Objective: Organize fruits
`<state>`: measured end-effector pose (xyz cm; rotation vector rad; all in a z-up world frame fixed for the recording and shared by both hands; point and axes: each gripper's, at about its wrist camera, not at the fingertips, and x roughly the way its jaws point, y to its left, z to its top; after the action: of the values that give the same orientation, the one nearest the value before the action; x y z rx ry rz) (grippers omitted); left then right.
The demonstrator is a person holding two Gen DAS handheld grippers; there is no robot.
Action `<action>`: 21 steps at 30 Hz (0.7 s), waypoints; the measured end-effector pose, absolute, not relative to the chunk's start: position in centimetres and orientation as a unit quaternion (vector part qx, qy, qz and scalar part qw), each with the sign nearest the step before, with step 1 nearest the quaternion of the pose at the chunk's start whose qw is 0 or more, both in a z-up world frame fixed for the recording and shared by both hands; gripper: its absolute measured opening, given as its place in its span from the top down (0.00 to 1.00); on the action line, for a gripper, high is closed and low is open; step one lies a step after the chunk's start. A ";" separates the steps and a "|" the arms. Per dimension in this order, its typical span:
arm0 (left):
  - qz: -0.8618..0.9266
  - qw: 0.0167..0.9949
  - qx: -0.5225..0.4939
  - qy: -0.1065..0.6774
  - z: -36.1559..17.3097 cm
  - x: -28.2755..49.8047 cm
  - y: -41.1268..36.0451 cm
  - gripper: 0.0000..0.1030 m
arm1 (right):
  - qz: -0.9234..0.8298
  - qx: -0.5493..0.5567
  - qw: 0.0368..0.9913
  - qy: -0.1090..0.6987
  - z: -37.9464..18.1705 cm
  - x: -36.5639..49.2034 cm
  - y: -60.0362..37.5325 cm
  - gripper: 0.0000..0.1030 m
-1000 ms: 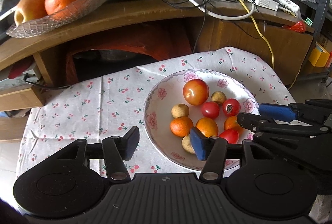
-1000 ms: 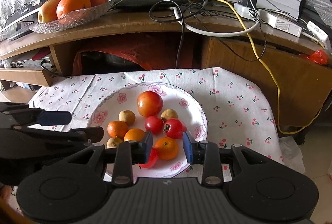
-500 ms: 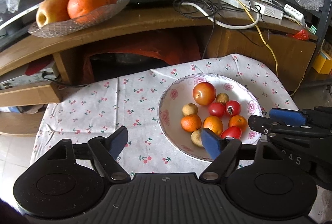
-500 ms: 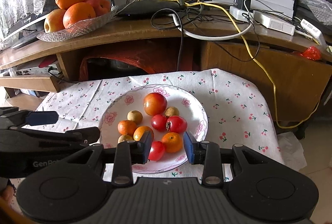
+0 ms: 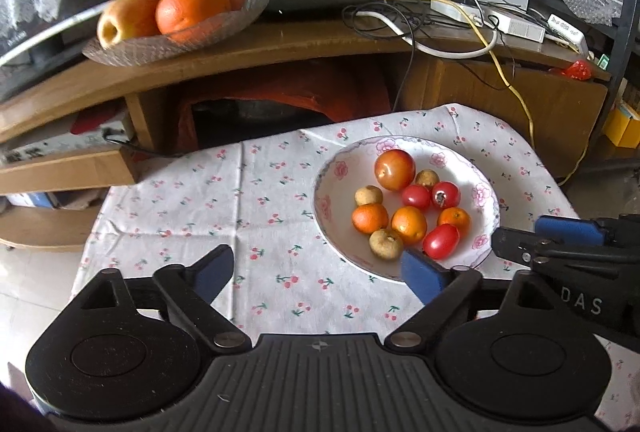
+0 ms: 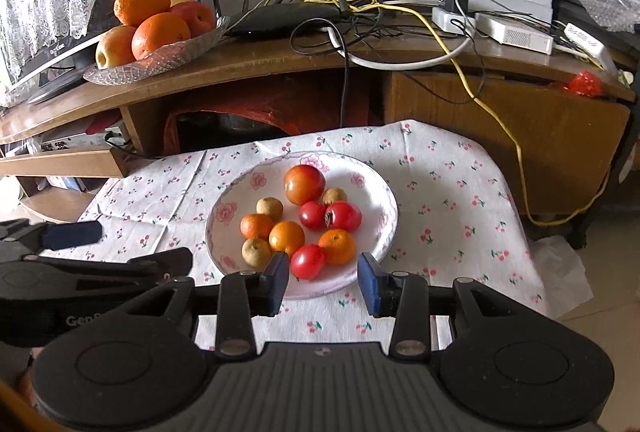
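Both tools level, empty: left tool (image 5: 316,274) spread wide, right tool (image 6: 323,278) parted before floral plate (image 6: 376,192) on cherry-print tablecloth (image 6: 452,192).

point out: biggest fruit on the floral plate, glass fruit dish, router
Biggest fruit (image 6: 304,184), right wrist view, middle of its red-orange skin.
Glass dish (image 6: 176,57), right wrist view, front rim, clear of the fruit.
Router (image 6: 288,15), right wrist view, top of its black body.
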<state>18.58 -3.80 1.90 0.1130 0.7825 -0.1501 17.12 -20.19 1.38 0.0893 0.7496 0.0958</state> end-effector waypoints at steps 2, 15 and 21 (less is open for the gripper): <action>-0.071 0.922 0.063 0.375 2.0 18.1 -3.9 0.04 | 0.045 0.048 0.928 0.366 1.4 16.6 -20.3 0.62; -0.067 0.924 0.077 0.369 1.9 14.9 -3.7 0.00 | 0.043 0.065 0.926 0.369 1.4 13.0 -20.5 0.61; -0.072 0.923 0.072 0.372 1.9 13.1 -3.6 0.00 | 0.040 0.072 0.925 0.372 1.2 10.8 -20.5 0.61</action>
<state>13.14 -3.55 1.88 0.1480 0.7632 -0.1487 10.81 -20.48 1.22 0.1481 0.7631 0.0826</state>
